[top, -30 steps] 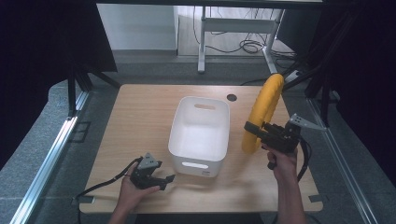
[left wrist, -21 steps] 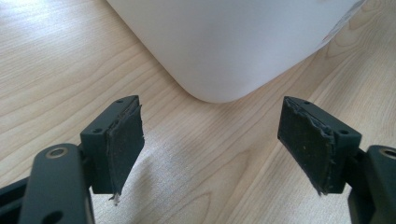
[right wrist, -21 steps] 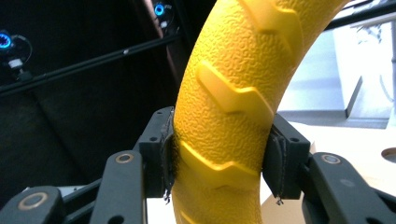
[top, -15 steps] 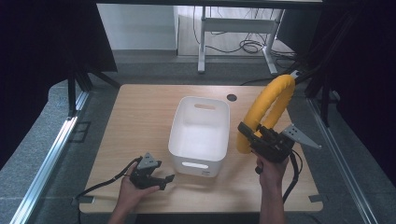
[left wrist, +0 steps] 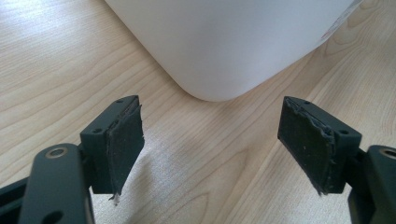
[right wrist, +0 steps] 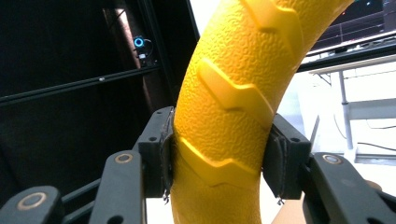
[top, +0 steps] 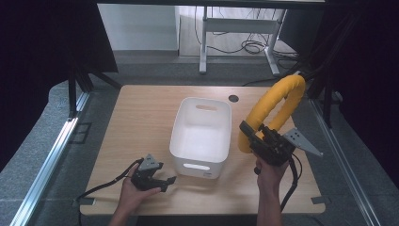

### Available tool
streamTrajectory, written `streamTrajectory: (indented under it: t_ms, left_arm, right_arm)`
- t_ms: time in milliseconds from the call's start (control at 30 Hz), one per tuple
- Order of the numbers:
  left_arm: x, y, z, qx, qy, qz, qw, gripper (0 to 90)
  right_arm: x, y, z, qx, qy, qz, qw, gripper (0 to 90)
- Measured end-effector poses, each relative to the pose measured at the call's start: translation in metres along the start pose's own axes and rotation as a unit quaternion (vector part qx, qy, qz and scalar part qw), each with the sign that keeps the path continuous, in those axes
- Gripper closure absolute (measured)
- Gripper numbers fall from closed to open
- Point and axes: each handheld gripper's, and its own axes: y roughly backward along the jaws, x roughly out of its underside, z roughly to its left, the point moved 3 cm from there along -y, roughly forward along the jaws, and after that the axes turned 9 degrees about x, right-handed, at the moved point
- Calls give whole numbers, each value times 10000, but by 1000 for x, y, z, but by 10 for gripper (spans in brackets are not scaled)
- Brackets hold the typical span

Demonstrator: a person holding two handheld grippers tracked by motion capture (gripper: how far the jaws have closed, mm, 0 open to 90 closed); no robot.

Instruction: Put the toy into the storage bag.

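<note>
Lab: black curtains (top: 42, 42), aluminium rails (top: 44, 165)

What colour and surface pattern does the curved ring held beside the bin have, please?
The ring is yellow, pebbled with raised chevron treads, clearest in the right gripper view.

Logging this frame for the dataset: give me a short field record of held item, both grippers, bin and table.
held item: yellow ring, curved, ridged surface, lifted off the table to the right of the bin
right gripper: shut on the yellow ring, pads pressing both its sides
left gripper: open, nothing between the jaws, low over the wood near the bin's corner
bin: white bin, upright, mid-table, nothing visible inside
table: wooden table, light grain
ring vs bin: apart, ring not yet over the opening
</note>
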Motion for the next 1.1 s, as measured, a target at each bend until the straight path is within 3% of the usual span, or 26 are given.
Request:
streamTrajectory:
  t_ms: [267,667,1100]
  left_arm:
    - [1,-1,0,7,-1,35,10000,225]
    - [1,-1,1,-2,-3,62,10000,225]
    - [0,1,1,-21,22,18,10000,227]
  right_arm:
    - [-8,-2,3,117,110,-170,9997,500]
    - [-27,-11,30,-108,405,-347,9985,500]
    - [-37,-28,50,-313,469,-423,9975,500]
